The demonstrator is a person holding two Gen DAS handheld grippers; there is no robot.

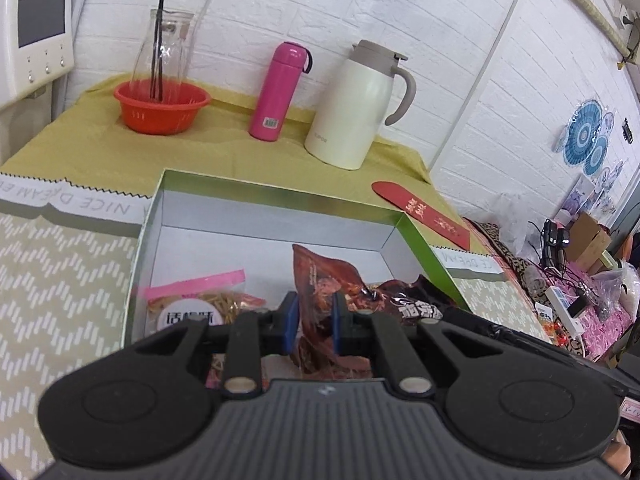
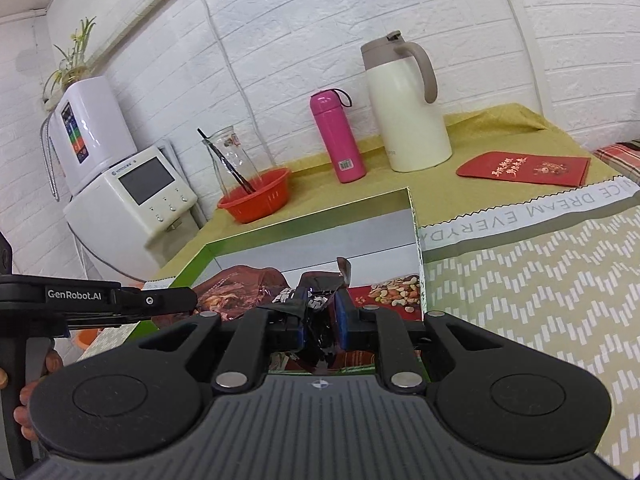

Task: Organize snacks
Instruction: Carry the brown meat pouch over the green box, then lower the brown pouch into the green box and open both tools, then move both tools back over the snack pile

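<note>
Two grippers over the box [image 1: 276,196], both loaded; left gripper [image 1: 314,326] pinching a reddish-brown pouch [image 1: 320,276], blue pads [image 1: 291,322] pressed into its crumpled lower half; right gripper [image 2: 320,320] clamped on a dark packet [image 2: 316,300], foil bunched between the pads.

Reddish-brown pouch standing up out of the box, top edge flopping; looks light, soft, crinkly film, likely slick; best held low on a seam or a fold, not on the puffed middle, since the contents seem crushable. Dark packet sitting at the box's near edge, just beside the pouch; same thin glossy wrap, same risk of sliding out under a loose pinch. Already lying in the box: a clear bag with a pink strip [image 1: 200,300] on the left, a nut pack [image 2: 394,290] on the right.

Left gripper level, aimed forward into the box, low over its near wall; seen side-on from the right wrist view [image 2: 132,300], reaching in from the left. Right gripper also level, nosed over the near rim, close beside the left.

Behind: a pink flask [image 1: 278,90], a white jug [image 1: 354,108], an orange bowl [image 1: 162,106].
</note>
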